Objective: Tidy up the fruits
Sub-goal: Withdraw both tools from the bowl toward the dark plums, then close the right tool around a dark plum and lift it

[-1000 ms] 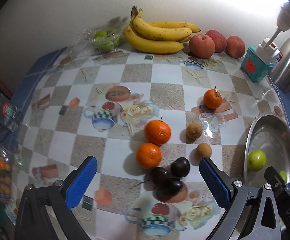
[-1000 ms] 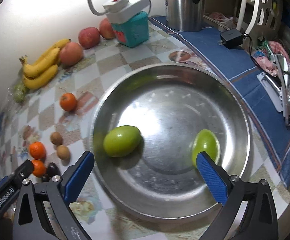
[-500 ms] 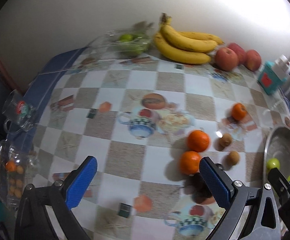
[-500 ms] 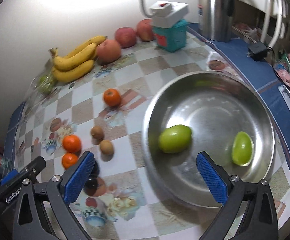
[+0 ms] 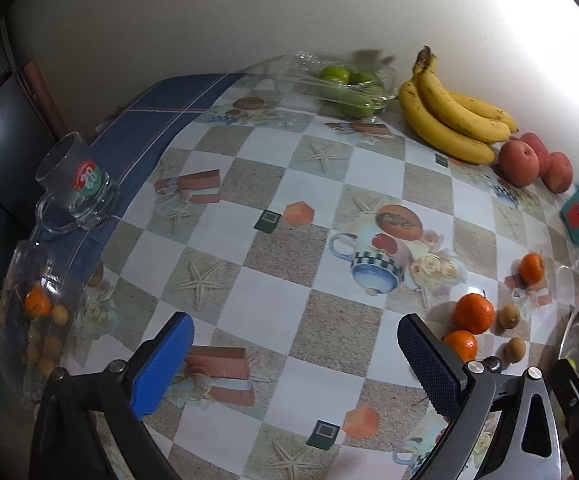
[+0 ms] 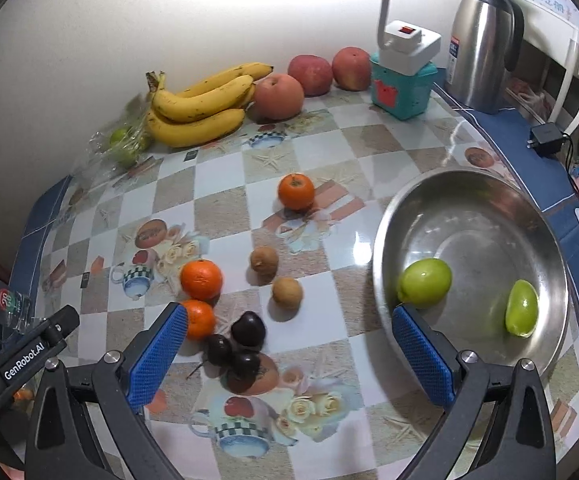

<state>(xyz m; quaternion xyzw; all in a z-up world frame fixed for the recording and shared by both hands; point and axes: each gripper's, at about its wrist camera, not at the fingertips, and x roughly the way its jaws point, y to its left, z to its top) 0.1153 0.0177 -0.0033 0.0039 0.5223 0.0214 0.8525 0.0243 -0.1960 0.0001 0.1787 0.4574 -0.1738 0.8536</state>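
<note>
A: What do your grippers hold?
B: Nothing; your left gripper (image 5: 295, 358) and right gripper (image 6: 289, 350) gape wide, empty.
A: The fruit?
B: Two limes (image 6: 424, 283) in the bowl (image 6: 489, 188), right; oranges (image 6: 201, 279) left of it.

Glass mug (image 5: 74, 190), red-green logo, at table's blue edge. Steel thermos (image 6: 482, 42) by the wall; teal box (image 6: 403, 84) beside it; black charger (image 6: 546, 141).

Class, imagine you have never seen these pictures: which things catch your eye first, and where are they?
The steel bowl at right, holding two green fruits. Next, the bananas and apples along the wall. Then the oranges and dark plums scattered mid-table.
</note>
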